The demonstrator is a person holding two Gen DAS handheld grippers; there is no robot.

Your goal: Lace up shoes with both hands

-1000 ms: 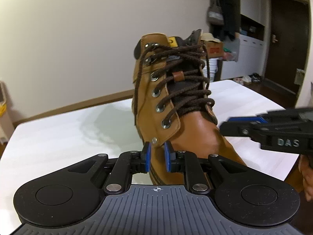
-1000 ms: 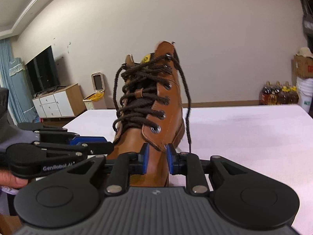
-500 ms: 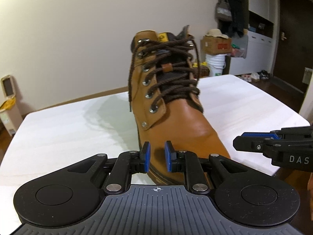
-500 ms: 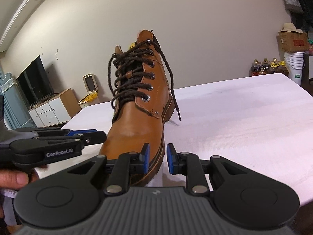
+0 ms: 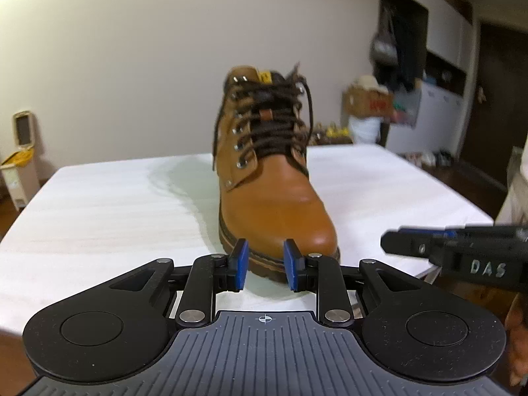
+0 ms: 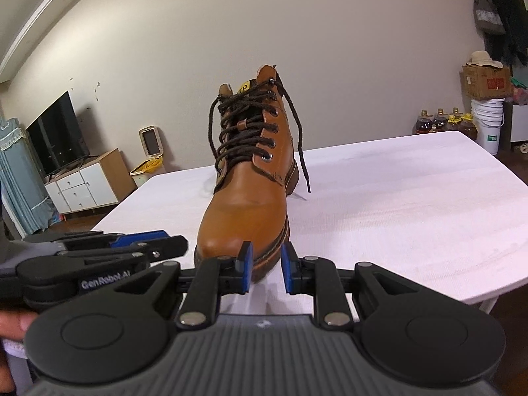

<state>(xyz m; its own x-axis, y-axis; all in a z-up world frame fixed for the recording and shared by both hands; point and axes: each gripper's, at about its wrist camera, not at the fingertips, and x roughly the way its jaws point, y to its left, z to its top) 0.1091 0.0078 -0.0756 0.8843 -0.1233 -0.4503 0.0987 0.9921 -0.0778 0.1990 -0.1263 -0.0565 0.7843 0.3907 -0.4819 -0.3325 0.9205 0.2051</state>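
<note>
White table (image 6: 412, 204) bears a laced boot (image 6: 250, 191); both grippers' jaws gape slightly, empty.

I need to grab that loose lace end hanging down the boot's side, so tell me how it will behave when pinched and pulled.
The lace end droops in a curve, so it is likely floppy. It looks thin and may slip between the open right gripper pads. Pulling could tip the tall boot.

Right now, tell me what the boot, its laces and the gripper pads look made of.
Boot: tan leather, apparently, with a smooth sheen on the toe. Laces: dark brown woven cord, matte. Left gripper pads: blue, matte, perhaps rubber.
</note>
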